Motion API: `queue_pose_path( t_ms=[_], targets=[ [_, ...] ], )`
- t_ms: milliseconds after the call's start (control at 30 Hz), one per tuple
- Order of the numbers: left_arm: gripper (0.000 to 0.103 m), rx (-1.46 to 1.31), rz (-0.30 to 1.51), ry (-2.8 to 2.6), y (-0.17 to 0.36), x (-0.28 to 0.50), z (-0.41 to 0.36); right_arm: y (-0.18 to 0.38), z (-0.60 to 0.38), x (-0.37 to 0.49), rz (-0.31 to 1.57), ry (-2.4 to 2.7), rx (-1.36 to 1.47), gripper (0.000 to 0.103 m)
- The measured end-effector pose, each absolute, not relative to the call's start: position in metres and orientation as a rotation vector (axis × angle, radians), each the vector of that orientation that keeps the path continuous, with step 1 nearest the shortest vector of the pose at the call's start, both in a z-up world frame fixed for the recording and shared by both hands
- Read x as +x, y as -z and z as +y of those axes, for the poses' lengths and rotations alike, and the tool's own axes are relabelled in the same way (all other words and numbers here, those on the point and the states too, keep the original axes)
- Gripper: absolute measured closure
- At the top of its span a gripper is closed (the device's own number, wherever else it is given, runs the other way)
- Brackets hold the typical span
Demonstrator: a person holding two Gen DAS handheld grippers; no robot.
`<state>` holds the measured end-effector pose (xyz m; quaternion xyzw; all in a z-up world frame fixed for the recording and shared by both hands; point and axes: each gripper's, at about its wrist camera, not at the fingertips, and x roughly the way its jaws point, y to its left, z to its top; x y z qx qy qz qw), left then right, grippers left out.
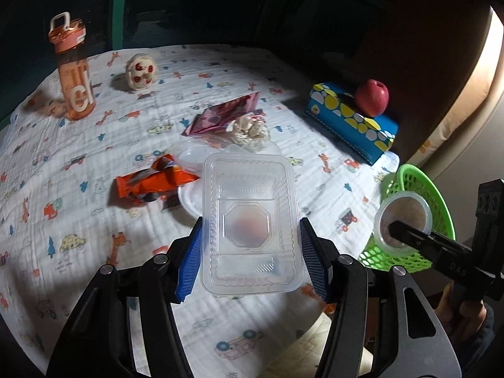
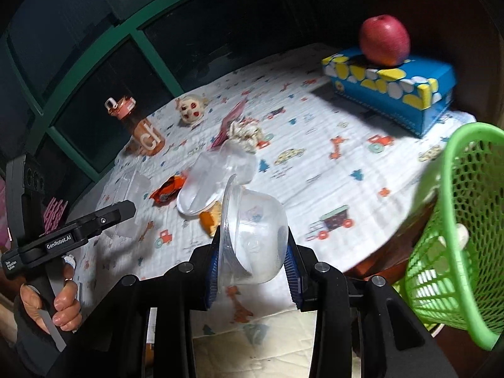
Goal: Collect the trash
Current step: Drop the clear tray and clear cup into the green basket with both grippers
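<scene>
A clear rectangular plastic tray (image 1: 250, 220) sits between the blue pads (image 1: 190, 261) of my left gripper (image 1: 250, 258), which is shut on its sides above the table. My right gripper (image 2: 252, 261) is shut on a clear round plastic cup (image 2: 255, 236), tilted on its side, next to the green mesh basket (image 2: 456, 236). In the left wrist view that cup (image 1: 403, 223) hangs in front of the basket (image 1: 438, 208). On the cloth lie an orange wrapper (image 1: 154, 182), a pink wrapper (image 1: 223, 113), a crumpled tissue (image 1: 250, 130) and more clear plastic pieces (image 2: 220, 170).
An orange water bottle (image 1: 74, 72) and a round toy (image 1: 140, 71) stand at the far left. A red apple (image 1: 371, 96) rests on a blue patterned box (image 1: 349, 119) at the far right. The basket stands off the table's right edge. A hand (image 2: 63, 302) holds the left gripper.
</scene>
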<state>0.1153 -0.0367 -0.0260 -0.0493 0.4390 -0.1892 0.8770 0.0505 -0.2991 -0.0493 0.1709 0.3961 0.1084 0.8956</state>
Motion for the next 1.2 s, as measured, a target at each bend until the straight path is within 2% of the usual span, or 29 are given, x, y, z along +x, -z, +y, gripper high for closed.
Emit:
queue_pose_path(
  t_ms=[433, 833, 967, 1200],
  targets=[
    [0.046, -0.013, 0.910, 0.578, 0.006, 0.116, -0.142, 0.055, -0.450, 0.013, 0.814, 0.129, 0.362, 0.069],
    [0.046, 0.076, 0.909, 0.681, -0.002, 0.110, -0.208, 0.081, -0.494, -0.004, 0.855, 0.211, 0.382, 0.066],
    [0.046, 0.099, 0.908, 0.703, -0.003, 0.108, -0.223, 0.081, -0.497, -0.006, 0.841, 0.207, 0.395, 0.061],
    [0.046, 0.121, 0.908, 0.743, -0.004, 0.103, -0.245, 0.070, -0.500, -0.018, 0.797, 0.193, 0.411, 0.059]
  ],
)
